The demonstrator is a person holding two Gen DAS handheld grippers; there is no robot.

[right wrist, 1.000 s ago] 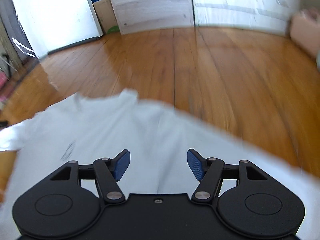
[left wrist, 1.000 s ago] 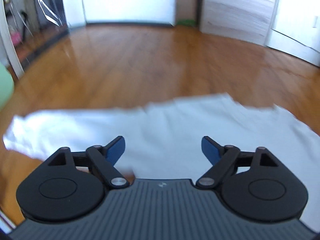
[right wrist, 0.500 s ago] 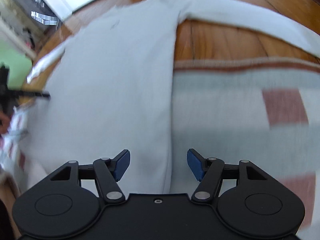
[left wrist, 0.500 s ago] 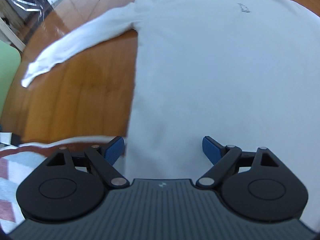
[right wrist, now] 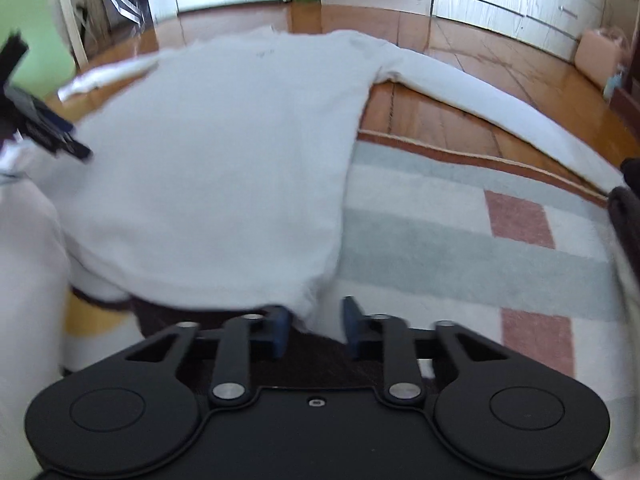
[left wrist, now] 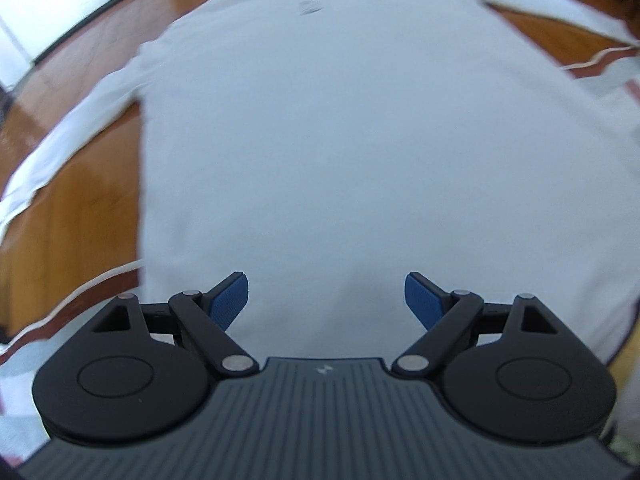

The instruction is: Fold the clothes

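On the wooden floor (right wrist: 460,76), partly over a striped rug (right wrist: 460,240), a white long-sleeved shirt (left wrist: 340,140) lies spread flat with both sleeves out — one toward ten o'clock, the other toward two o'clock in the right wrist view. At six o'clock in that view the right gripper (right wrist: 316,330) is closing its jaws on the shirt's near hem corner, cloth visibly between the blue pads. The left gripper (left wrist: 326,298) hangs over the hem with jaws wide apart and nothing between them. This looks like the start of the first fold — next the left gripper probably needs to drop onto the other hem corner and pinch it.
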